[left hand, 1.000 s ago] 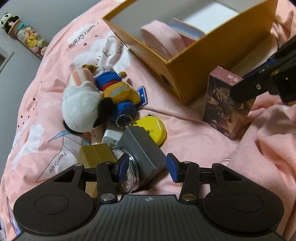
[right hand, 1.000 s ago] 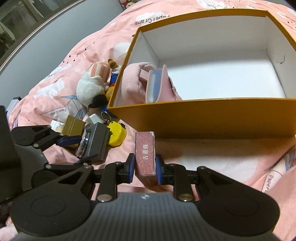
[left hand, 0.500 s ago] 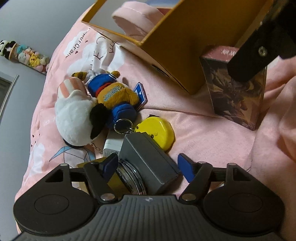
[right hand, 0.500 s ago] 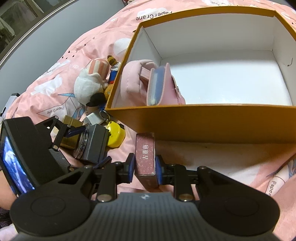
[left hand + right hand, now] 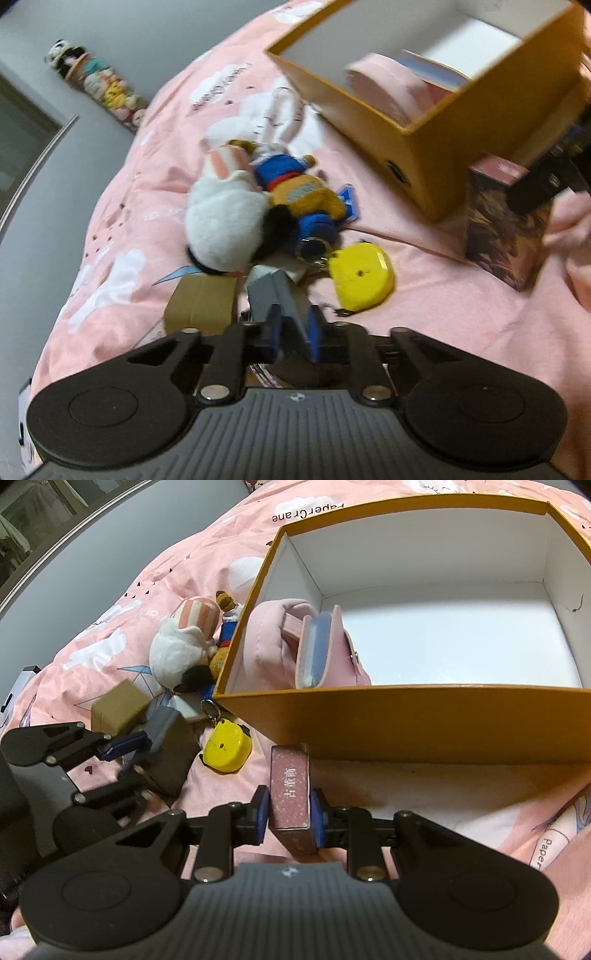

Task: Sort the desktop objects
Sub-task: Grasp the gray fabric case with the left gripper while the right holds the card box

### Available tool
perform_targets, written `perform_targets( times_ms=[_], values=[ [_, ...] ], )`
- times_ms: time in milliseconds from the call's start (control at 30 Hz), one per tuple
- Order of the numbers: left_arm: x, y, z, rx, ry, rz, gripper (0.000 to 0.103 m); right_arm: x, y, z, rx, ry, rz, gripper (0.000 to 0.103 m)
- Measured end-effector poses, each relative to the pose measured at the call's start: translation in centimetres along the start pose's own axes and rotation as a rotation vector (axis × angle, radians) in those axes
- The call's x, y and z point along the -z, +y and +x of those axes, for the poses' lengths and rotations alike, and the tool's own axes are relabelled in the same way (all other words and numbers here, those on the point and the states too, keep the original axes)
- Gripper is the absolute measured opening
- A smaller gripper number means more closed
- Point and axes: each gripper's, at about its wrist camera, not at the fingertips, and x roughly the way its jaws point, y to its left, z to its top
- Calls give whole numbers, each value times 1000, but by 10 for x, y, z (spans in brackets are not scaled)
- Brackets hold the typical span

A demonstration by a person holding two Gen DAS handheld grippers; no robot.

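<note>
My left gripper (image 5: pixel 294 326) is shut on a grey box (image 5: pixel 275 295), also seen in the right wrist view (image 5: pixel 173 746), and holds it just above the pink bedding. My right gripper (image 5: pixel 289 810) is shut on a maroon card box (image 5: pixel 290 786), upright in front of the orange box (image 5: pixel 424 720); the card box also shows in the left wrist view (image 5: pixel 506 236). The orange box holds a pink pouch (image 5: pixel 314 646). A yellow case (image 5: pixel 360 277), a white plush (image 5: pixel 225 221) and a blue-and-orange doll (image 5: pixel 299 192) lie on the bedding.
A small brown carton (image 5: pixel 201 304) sits left of the grey box. A white charger (image 5: pixel 184 705) lies by the keyring. A row of small plush toys (image 5: pixel 99 85) stands along the far wall. Pink bedding (image 5: pixel 443 314) covers everything.
My left gripper has closed on the grey box and lifted it off the round tin. The right gripper has kept its hold on the card box and moved slightly closer to the orange box.
</note>
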Motion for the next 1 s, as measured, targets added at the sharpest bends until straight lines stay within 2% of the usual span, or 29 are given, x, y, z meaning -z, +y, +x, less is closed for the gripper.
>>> perform_targets(
  times_ms=[33, 133, 233, 333, 400, 433, 467, 500, 533, 700, 800, 900, 1000],
  values=[
    [1, 4, 0, -13, 1, -17, 1, 0, 0, 0, 0, -1, 1, 25],
    [4, 15, 3, -41, 17, -49, 1, 1, 0, -2, -2, -3, 3, 25],
    [7, 24, 1, 12, 12, -82, 1, 1, 0, -2, -3, -3, 4, 25],
    [10, 26, -7, 67, -10, -71, 10, 2, 0, -2, -4, -2, 7, 25],
    [12, 24, -11, 99, -24, -58, 26, 2, 0, -2, -4, -2, 7, 25],
    [12, 24, -13, 127, -27, -48, 31, 2, 0, -2, -4, -2, 7, 25],
    [13, 23, -13, 152, -29, -41, 42, 2, 1, -2, -3, -2, 6, 25],
    [13, 22, -13, 176, -30, -36, 57, 2, 1, -2, -3, -1, 5, 25],
    [14, 22, -13, 196, -27, -33, 61, 2, 1, -2, -3, -1, 5, 26],
    [17, 18, -6, 226, -6, -29, 64, 3, 2, -2, -5, -1, 10, 26],
    [14, 17, -1, 215, 15, -30, 70, 4, 2, -3, -10, 0, 10, 26],
    [10, 15, 8, 181, 52, -36, 70, 4, 2, -1, -19, 4, 12, 27],
    [9, 22, 12, 175, 68, -85, 70, 3, 0, 0, -19, 9, 18, 27]
  ],
)
